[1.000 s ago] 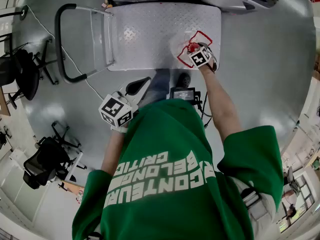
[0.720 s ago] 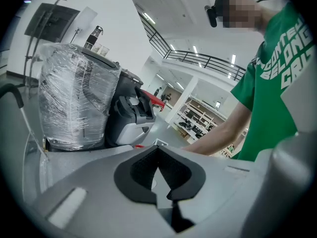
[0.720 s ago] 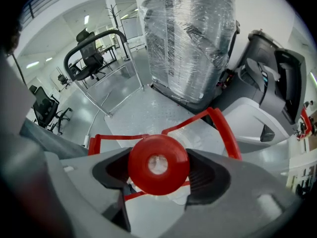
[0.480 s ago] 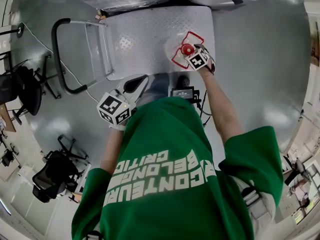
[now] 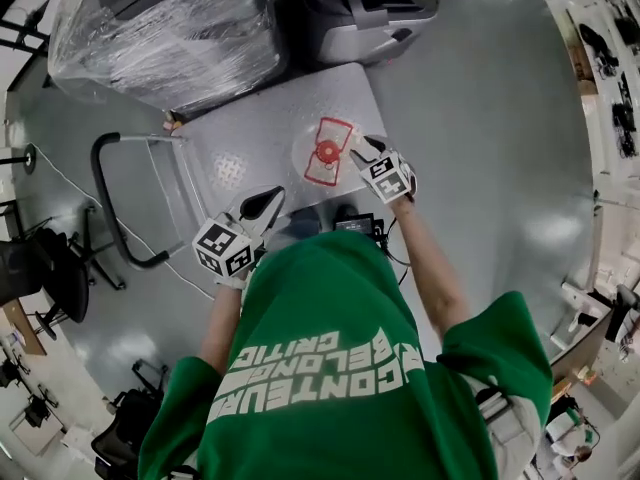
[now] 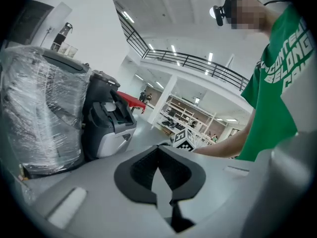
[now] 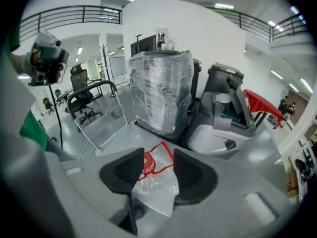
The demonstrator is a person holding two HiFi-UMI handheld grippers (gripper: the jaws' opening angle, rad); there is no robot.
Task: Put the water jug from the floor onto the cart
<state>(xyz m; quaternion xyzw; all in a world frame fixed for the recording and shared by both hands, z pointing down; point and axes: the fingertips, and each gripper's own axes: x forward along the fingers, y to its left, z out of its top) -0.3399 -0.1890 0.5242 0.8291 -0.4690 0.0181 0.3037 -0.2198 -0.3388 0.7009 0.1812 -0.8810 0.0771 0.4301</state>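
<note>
- Water jug [image 5: 325,151] stands on the cart [image 5: 250,133], on the ribbed metal deck near the edge closest to the person, with its red cap and red handle facing up.
- Right gripper [image 5: 362,148] hangs just beside the jug's right side. Its jaws are partly apart and have just been closing. In the right gripper view the jug shows through the gap, farther off and below. The pads grip nothing.
- Left gripper [image 5: 268,198] is held over the deck's near left corner, well apart from the jug. Its jaws are drawn together with nothing between them.
- Cart handle [image 5: 105,203] curves out to the left of the deck.
- Plastic-wrapped machine [image 5: 165,33] and a grey machine [image 5: 365,8] stand just past the cart's far edge.
</note>
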